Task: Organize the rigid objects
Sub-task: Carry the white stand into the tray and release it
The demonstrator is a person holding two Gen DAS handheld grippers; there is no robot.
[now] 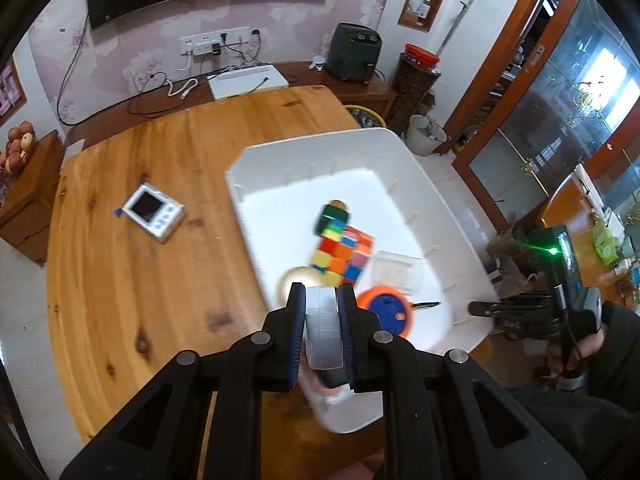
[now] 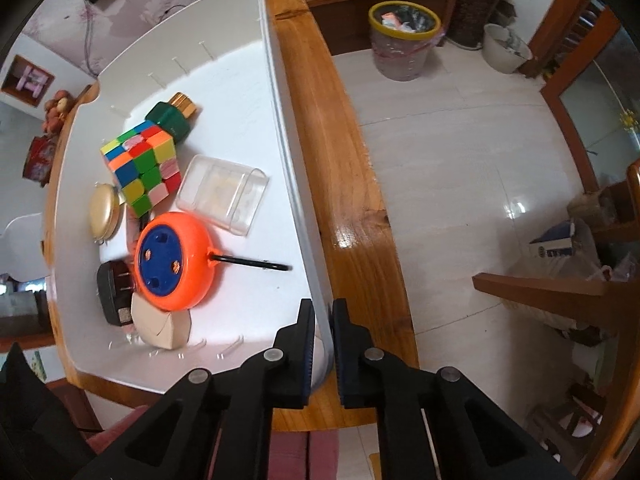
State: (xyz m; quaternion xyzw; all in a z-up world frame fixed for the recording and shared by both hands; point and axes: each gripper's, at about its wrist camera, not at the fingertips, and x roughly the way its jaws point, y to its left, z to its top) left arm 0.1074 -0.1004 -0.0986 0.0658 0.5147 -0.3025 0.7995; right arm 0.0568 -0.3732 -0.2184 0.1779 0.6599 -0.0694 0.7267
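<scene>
My left gripper (image 1: 322, 294) is shut on a white-grey rounded case (image 1: 323, 328) and holds it over the near edge of the white bin (image 1: 320, 138). In the bin lie a colour cube (image 2: 140, 164), a green bottle with a gold cap (image 2: 170, 120), a clear plastic box (image 2: 222, 194), an orange and blue disc (image 2: 172, 260), a gold compact (image 2: 105, 210), a black plug (image 2: 114, 298) and a beige box (image 2: 160, 328). My right gripper (image 2: 323, 320) points down, shut on the bin's right wall (image 2: 280, 128). The left wrist view also shows the right gripper (image 1: 480, 309).
A small white device with a dark screen (image 1: 154, 212) lies on the wooden table (image 1: 140, 280) left of the bin. Beyond the table's right edge are a lined waste basket (image 2: 404, 40), a white bucket (image 2: 506, 48) and a wooden chair (image 2: 560, 292).
</scene>
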